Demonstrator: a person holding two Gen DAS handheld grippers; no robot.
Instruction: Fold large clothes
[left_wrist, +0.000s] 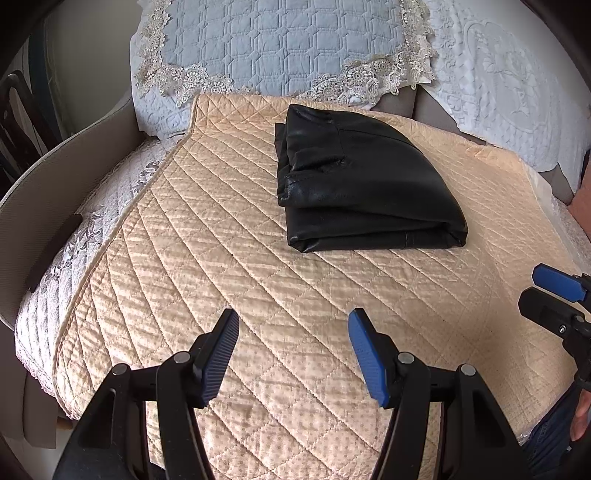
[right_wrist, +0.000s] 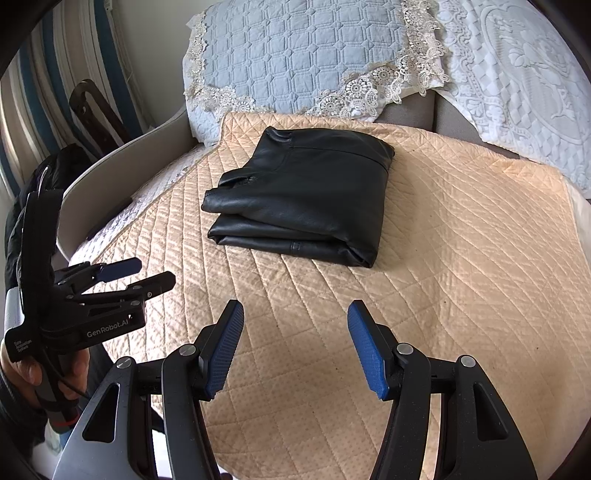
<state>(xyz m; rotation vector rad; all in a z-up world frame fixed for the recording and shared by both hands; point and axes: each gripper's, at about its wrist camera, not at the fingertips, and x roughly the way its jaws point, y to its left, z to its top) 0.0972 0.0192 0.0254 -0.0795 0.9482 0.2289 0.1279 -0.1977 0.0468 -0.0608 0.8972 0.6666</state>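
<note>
Tongs apart; folded garment lies crosswise.

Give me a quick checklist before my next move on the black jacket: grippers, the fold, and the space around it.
1. Left gripper open and holding nothing: ok.
2. Right gripper open and holding nothing: ok.
3. Black jacket folded into a compact stack on the beige quilt: ok.
4. Both grippers apart from the jacket, no cloth snagged on the fingers: ok.
5. Fold lying flat and tidy: not ok on the left side, where layered edges and a flap stick out unevenly.
6. Underside layers smooth: cannot tell, they are hidden.
</note>
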